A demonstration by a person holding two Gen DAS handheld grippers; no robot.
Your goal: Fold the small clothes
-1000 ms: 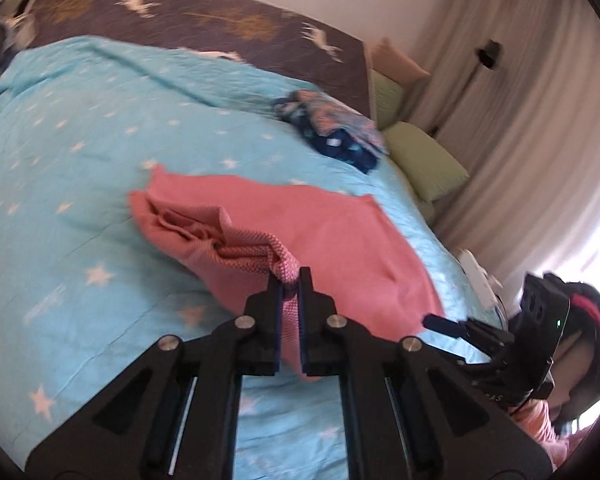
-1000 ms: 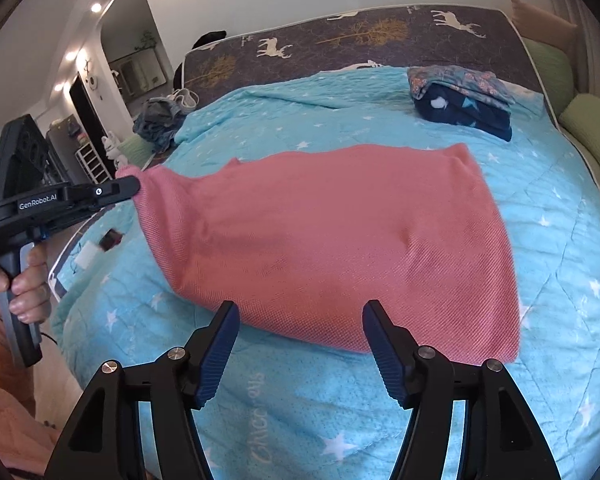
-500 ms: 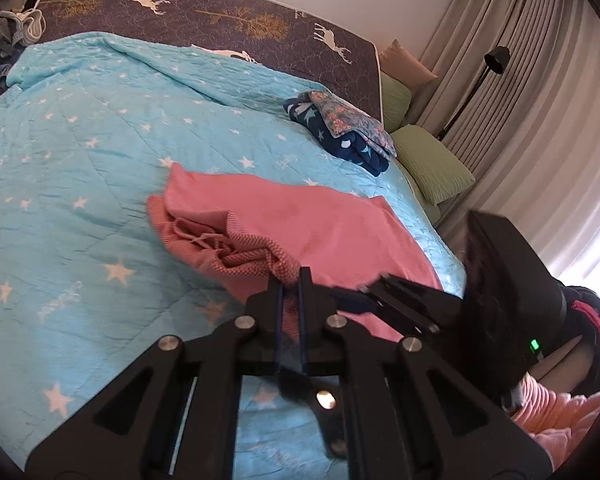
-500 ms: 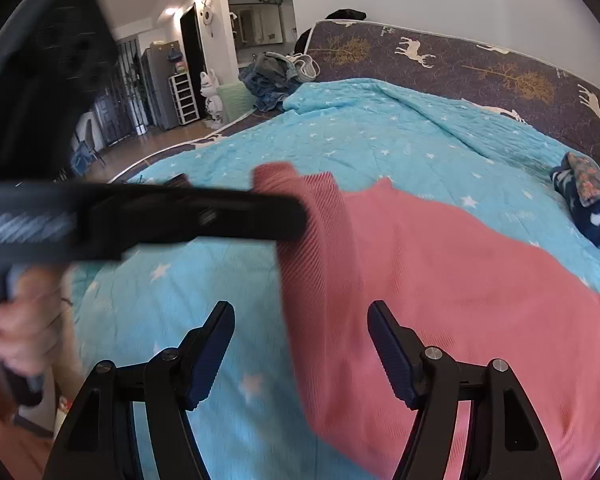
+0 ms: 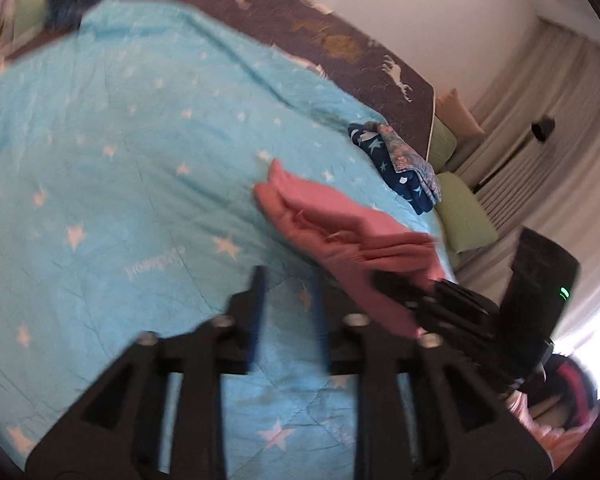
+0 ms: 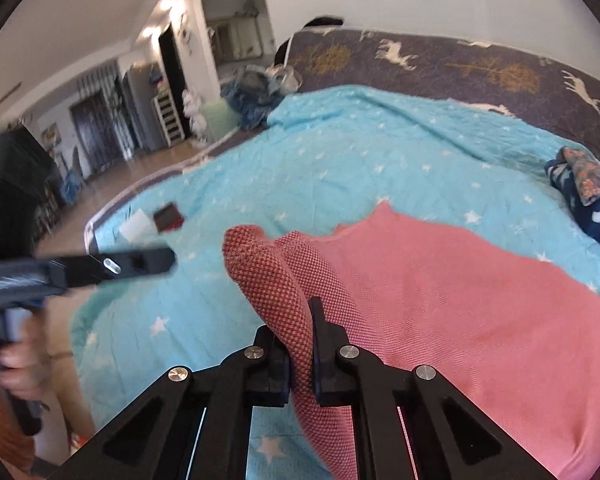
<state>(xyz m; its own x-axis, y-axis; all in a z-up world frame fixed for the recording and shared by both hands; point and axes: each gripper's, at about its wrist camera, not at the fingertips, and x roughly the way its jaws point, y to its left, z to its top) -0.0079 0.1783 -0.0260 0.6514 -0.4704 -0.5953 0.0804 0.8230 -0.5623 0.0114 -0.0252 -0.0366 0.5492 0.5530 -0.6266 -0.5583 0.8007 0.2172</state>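
The right gripper (image 6: 300, 344) is clenched on a raised fold of the pink knitted cloth (image 6: 460, 312) at frame centre – the left gripper (image 5: 288, 304), blurred, seems empty, jaws opening over the turquoise starred quilt (image 5: 140, 160).

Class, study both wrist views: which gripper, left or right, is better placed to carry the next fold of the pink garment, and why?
Right. The right gripper is shut on the pink garment, pinching its bunched edge. The left gripper is opening with nothing between its fingers, only the blue star blanket below, so it would probably have to regrasp first.
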